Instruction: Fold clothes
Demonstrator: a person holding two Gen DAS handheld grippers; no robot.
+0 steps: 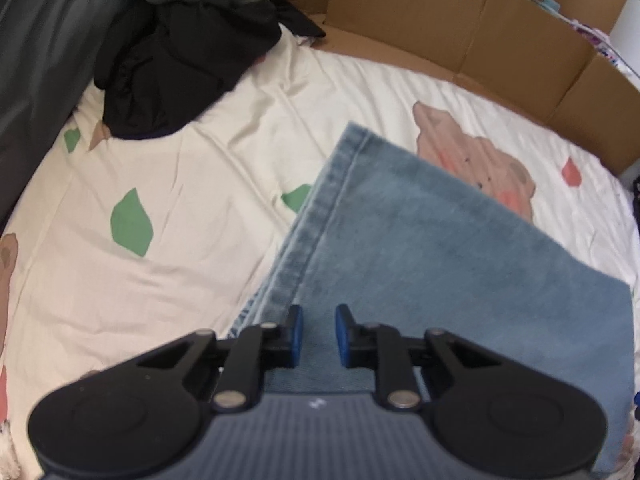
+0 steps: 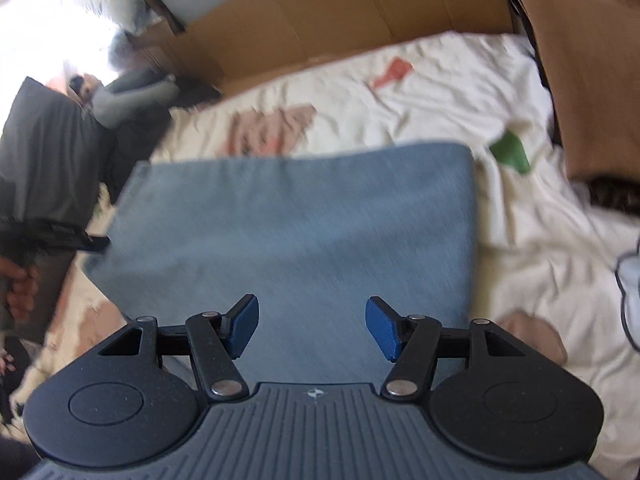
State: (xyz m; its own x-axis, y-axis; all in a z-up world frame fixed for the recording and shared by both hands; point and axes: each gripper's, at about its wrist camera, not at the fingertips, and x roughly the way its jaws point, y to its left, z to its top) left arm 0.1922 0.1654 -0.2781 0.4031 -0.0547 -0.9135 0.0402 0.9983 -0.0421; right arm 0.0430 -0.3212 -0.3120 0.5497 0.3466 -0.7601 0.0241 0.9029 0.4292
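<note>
Folded blue jeans [image 1: 420, 248] lie flat on a cream bedsheet with green and pink prints [image 1: 160, 168]. In the left wrist view my left gripper [image 1: 319, 334] hovers over the near end of the jeans beside their stitched side seam, its blue pads a small gap apart with nothing between them. In the right wrist view, which is motion-blurred, the same jeans [image 2: 296, 224] form a blue rectangle. My right gripper [image 2: 312, 330] stands wide open over their near edge, holding nothing. The left gripper's tip [image 2: 80, 240] and a hand [image 2: 22, 284] show at the left edge.
A heap of black and grey clothes [image 1: 180, 60] lies at the far left of the bed beside a dark grey pillow [image 1: 36, 60]. A brown cardboard wall [image 1: 500, 40] borders the far side. A brown pillow [image 2: 592, 80] lies at the right.
</note>
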